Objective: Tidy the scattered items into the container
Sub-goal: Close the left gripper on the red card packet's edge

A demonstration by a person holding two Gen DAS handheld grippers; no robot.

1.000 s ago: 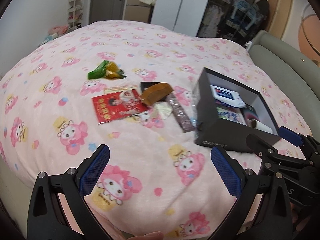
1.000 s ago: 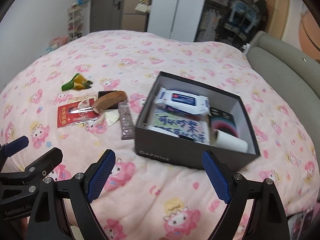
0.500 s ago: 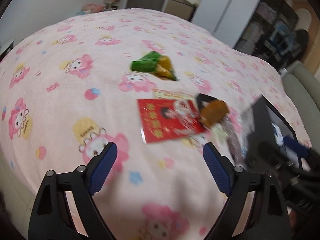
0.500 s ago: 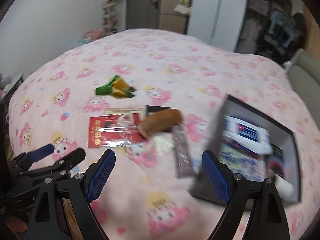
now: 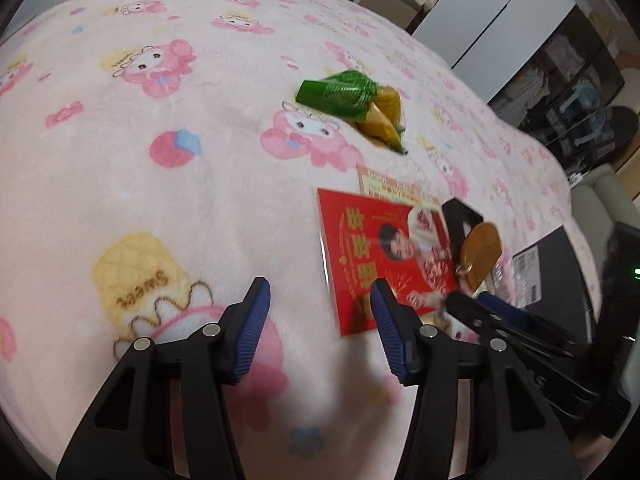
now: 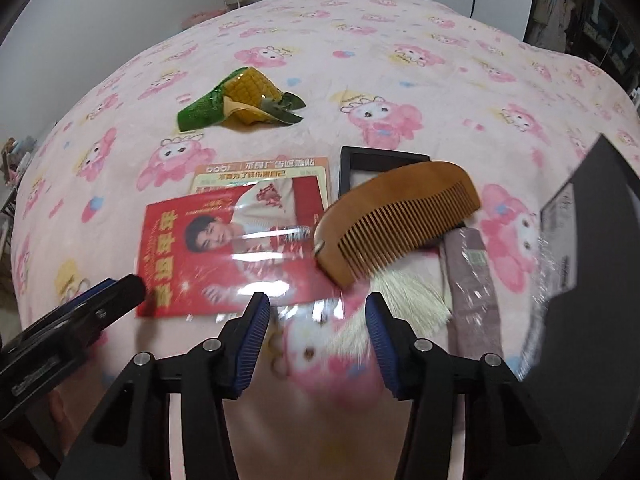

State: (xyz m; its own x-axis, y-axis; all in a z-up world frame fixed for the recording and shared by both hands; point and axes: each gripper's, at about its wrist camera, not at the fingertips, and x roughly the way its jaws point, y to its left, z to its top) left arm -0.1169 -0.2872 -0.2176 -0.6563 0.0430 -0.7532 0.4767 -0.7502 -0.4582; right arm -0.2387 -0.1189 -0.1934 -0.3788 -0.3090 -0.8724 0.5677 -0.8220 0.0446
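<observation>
Both grippers have just been closing, nothing between their pads. The left gripper (image 5: 318,294) hangs unclenched over the bed (image 5: 160,200) beside the red packet (image 5: 380,256). The right gripper (image 6: 316,312) stands released just short of the wooden comb (image 6: 396,220), whose teeth only its view shows. The black box (image 6: 592,216), probably the container, sits at the right.

The black box (image 6: 600,216) right of the right gripper (image 6: 316,312) is cut off by the frame edge, its inside unseen. The tassel (image 6: 404,296) by its right pad is blurred.
</observation>
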